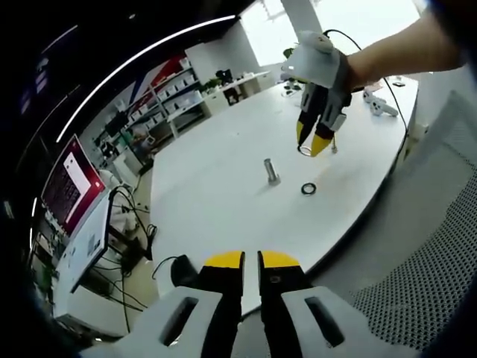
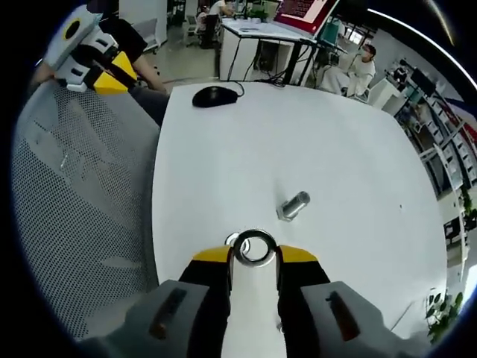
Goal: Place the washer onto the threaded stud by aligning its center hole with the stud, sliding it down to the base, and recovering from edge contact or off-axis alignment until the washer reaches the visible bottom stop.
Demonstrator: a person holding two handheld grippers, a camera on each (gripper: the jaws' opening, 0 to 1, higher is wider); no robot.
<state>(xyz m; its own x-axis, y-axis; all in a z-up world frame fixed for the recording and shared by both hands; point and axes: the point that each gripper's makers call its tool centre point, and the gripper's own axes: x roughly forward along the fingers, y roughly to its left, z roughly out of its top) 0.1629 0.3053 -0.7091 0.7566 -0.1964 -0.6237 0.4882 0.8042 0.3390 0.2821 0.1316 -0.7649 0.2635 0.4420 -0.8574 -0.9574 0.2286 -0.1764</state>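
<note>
Left claw [image 1: 250, 259]: jaws pressed together, nothing between them, low over the near edge of the white desk [image 1: 216, 194]; seen from afar in the right gripper view [image 2: 112, 74], top left, beyond the mesh chair back [image 2: 82, 224].
Right claw [image 2: 253, 257]: pinching a washer [image 2: 253, 246] between its yellow tips, held above the desk; in the left gripper view [image 1: 311, 142] hanging tips-down over the desk, held by a person's hand [image 1: 324, 63].
Held washer: off the stud, near it but apart; in the left gripper view a small pale ring at the tips [image 1: 305, 151].
Threaded stud [image 1: 272, 171]: one, upright on the desk; in the right gripper view [image 2: 294, 206] just past the claw tips.
Washers counted: two; the second [image 1: 308, 189] lies flat on the desk beside the stud, a sliver of it peeking out behind the held one [image 2: 232, 239].
Left gripper view alone: red-lit monitor [image 1: 71, 186], shelving [image 1: 160, 101], a white object on the far desk end [image 1: 380, 104].
Right gripper view alone: black mouse [image 2: 216, 95], seated person [image 2: 359, 71] in the background, potted plant [image 2: 440, 309].
</note>
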